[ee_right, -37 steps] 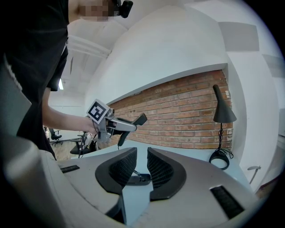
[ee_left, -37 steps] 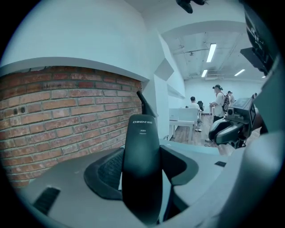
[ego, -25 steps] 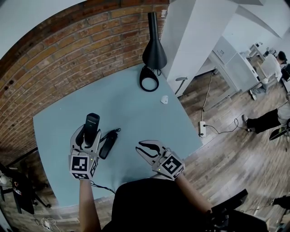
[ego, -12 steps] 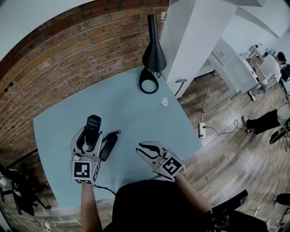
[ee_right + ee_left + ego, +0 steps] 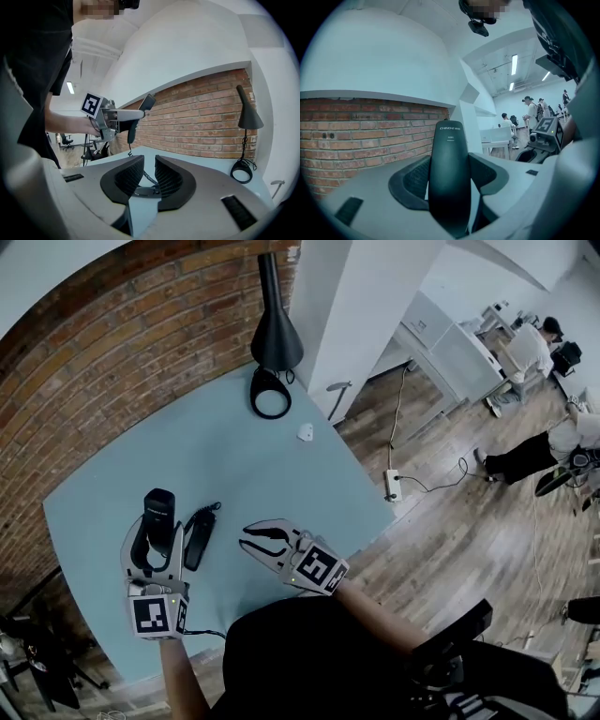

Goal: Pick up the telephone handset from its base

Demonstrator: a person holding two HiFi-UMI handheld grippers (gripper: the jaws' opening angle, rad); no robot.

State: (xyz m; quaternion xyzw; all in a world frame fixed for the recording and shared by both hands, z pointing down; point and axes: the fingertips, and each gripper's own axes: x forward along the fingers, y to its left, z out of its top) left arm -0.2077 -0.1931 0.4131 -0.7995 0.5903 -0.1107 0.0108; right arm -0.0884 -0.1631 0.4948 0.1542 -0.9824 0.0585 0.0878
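Observation:
My left gripper (image 5: 156,526) is shut on the black telephone handset (image 5: 159,512), which stands upright between its pads (image 5: 449,178) and is held in the air, off the table. The slim black base (image 5: 198,538) lies on the pale blue table (image 5: 225,465) just right of it. A coiled cord (image 5: 149,177) runs from the base toward the handset (image 5: 131,131). To the right of the base my right gripper (image 5: 248,542) hovers low over the table. Its jaws stand a little apart with nothing between them, and they point at the base (image 5: 145,191).
A black desk lamp (image 5: 272,334) with a ring foot (image 5: 270,395) stands at the table's far corner by a white pillar. A small white object (image 5: 305,433) lies near the right edge. The brick wall runs along the far side. A power strip (image 5: 392,486) lies on the wood floor.
My left gripper has lifted a little with the handset and drawn back toward me. The head view has swung, so everything sits further left. The right gripper has kept still.

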